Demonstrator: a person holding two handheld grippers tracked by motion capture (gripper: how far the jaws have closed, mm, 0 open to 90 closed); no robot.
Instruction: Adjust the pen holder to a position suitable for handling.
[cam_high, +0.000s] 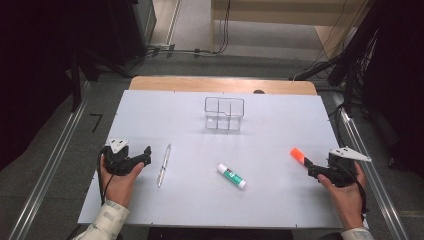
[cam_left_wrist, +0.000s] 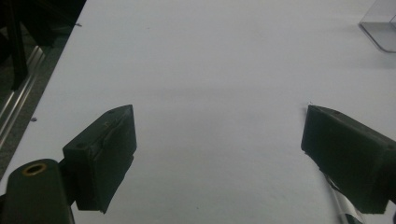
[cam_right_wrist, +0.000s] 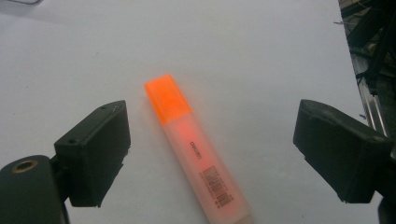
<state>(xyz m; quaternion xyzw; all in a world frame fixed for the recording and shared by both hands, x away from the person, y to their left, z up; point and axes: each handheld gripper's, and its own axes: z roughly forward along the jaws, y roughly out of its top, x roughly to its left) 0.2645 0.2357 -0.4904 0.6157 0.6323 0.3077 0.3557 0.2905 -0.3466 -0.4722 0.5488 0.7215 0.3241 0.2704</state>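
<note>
Between right fingers (cam_right_wrist: 93, 154), highlighter (cam_right_wrist: 196, 149) barcode

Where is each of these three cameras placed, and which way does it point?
High view: above the person's side, looking down on the table; forearms and both grippers show.
Left gripper view: rides the left gripper, facing bare tabletop; open jaws.
Right gripper view: rides the right gripper, facing the orange highlighter; open jaws.
Shared: that highlighter also appears from above.

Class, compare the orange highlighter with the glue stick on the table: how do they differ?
The highlighter has an orange cap; the glue stick is white with a green label. The highlighter lies between the open right tool's jaws; the glue stick lies mid-table, away from both tools. Both lie flat, untouched.
</note>
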